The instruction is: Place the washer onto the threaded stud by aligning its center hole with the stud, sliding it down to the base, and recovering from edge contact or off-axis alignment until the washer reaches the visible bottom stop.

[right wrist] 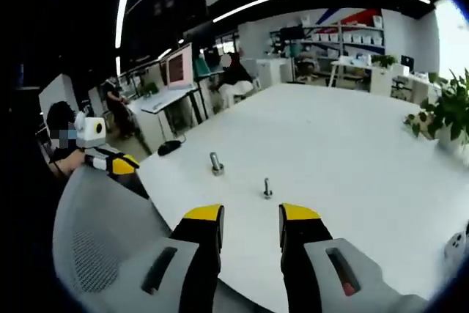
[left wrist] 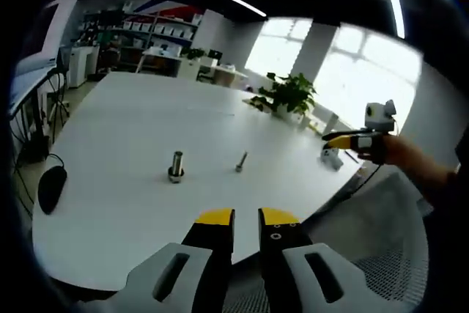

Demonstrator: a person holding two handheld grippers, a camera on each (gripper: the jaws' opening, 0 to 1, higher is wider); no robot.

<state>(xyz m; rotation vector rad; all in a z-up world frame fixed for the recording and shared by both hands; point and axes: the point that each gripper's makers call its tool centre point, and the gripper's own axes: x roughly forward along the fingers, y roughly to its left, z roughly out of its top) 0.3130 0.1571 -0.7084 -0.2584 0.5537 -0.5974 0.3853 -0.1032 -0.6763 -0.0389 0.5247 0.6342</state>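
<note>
Left gripper view: we log the left gripper [left wrist: 246, 217] low over the near edge of a white table [left wrist: 132, 122], jaws narrowly parted with a slim gap and nothing between them. On the table we list two small metal items: an upright stud [left wrist: 176, 166] on a wider base, and, well apart to its right, a second bolt [left wrist: 241, 161], thinner and leaning. We cannot pick out a separate washer at this size; it may be the ring at the stud's base, but that is a guess. Off the far edge we note the right gripper [left wrist: 350, 139], held in a hand [left wrist: 392, 150]. A plant [left wrist: 287, 94] stands at the far side, and a dark mouse [left wrist: 51, 188] lies at the left.

Right gripper view: right gripper [right wrist: 250, 214] hangs over a grey mesh chair [right wrist: 95, 247], jaws wider apart, empty. Stud [right wrist: 216, 164] and bolt [right wrist: 267, 188] sit ahead on the table [right wrist: 352, 144].

Handling, in our judgement: a washer would be light, rigid, thin and slick, lying flat and hard to lift. We would pinch it across the outer rim, keeping the hole clear.
</note>
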